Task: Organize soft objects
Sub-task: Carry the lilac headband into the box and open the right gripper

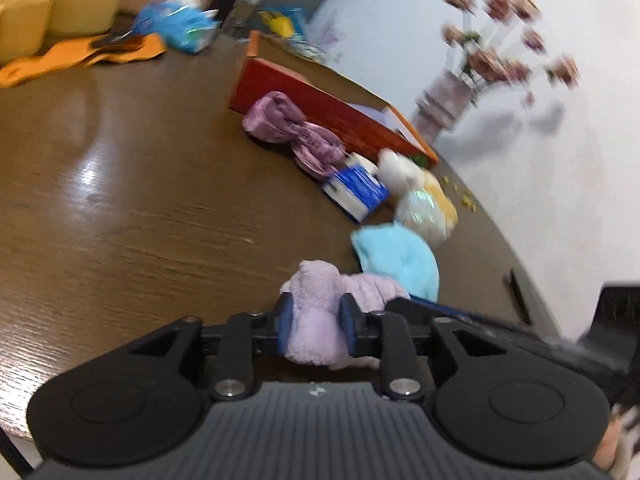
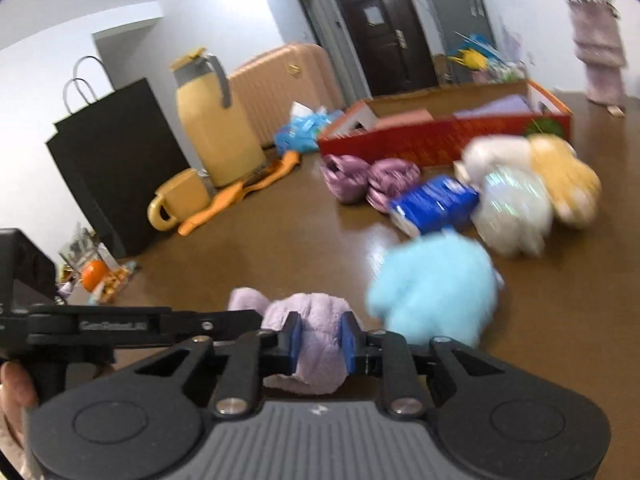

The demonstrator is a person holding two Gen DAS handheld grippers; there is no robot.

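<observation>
A lilac fluffy cloth (image 1: 312,288) lies low over the brown table, and my left gripper (image 1: 316,320) is shut on one part of it, blue pads pressing both sides. In the right wrist view the same lilac cloth (image 2: 312,308) sits between the pads of my right gripper (image 2: 320,340), which is also shut on it. Just beyond lies a light blue fluffy cloth (image 1: 396,256) (image 2: 432,284). Further off are a white and yellow plush toy (image 2: 520,188), a blue tissue pack (image 2: 436,204), a purple satin bundle (image 2: 368,180) and an open red box (image 2: 440,136).
A yellow jug (image 2: 216,128), a yellow mug (image 2: 180,200), an orange cloth (image 2: 240,196) and a black paper bag (image 2: 112,160) stand at the table's far left. A vase of flowers (image 2: 600,60) is at the far right corner. Bare tabletop (image 1: 140,200) spreads to the left.
</observation>
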